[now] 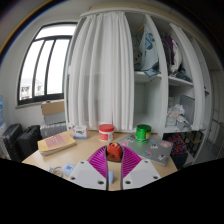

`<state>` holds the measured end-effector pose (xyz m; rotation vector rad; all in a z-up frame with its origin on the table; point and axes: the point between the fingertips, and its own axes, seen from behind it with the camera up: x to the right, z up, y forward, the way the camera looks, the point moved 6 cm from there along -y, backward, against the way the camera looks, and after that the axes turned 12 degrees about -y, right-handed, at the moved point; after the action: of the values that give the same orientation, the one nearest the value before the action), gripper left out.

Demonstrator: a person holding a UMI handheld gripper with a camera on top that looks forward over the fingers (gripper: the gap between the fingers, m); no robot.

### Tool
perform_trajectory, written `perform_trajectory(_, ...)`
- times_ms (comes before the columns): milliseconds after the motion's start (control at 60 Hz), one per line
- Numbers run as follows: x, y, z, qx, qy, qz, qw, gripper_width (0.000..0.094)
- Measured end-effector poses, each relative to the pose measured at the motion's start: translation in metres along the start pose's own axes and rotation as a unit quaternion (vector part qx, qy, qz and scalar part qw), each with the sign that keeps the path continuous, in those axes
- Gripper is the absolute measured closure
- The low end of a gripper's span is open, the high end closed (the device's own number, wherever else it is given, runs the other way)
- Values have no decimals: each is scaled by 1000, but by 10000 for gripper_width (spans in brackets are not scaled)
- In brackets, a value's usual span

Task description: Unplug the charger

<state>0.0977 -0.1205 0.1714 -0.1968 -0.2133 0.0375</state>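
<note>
Locating the charger first: where does it lie from your gripper? — checker

At twelve o'clock, dead ahead. A small red rounded object sits right between the tips of my hand-held two-finger gripper, flanked by the magenta pads. I judge this to be the charger, but no cable, plug pins or socket can be made out, so the identification is provisional. — operator

State of the grip? — checker

I cannot tell. The red object fills the gap between the pads, but whether both press on it is not visible. — operator

Long axis of the item? — checker

Too small to determine. It lies on my centre line, so any pull would, in my judgement, run straight back toward six o'clock. Only this one gripper is in play. — operator

Surroundings? — checker

All on the pale wooden table: a flat pink box at ten o'clock, a white tub with a red lid beyond the fingertips at twelve, a green cylindrical item at one, a clear plastic container at two. — operator

Risk? — checker

Pulling off-axis, should the hold prove loose. — operator
</note>
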Motion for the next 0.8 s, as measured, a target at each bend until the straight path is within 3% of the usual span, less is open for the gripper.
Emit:
perform_trajectory(117, 7, 10, -72, -81, 17, 17, 996, 777)
perform_trajectory(217, 10, 17, -106, -120, 17, 20, 992, 778)
perform_trajectory(450, 15, 35, -135, -170, 16, 21, 985, 704)
perform_trajectory(617, 17, 40, -134, -172, 28, 27, 984, 610)
perform_trajectory(667, 17, 39, -132, -168, 30, 33, 985, 502)
perform_trajectory(800, 24, 25, -125, -146, 20, 37, 988, 83)
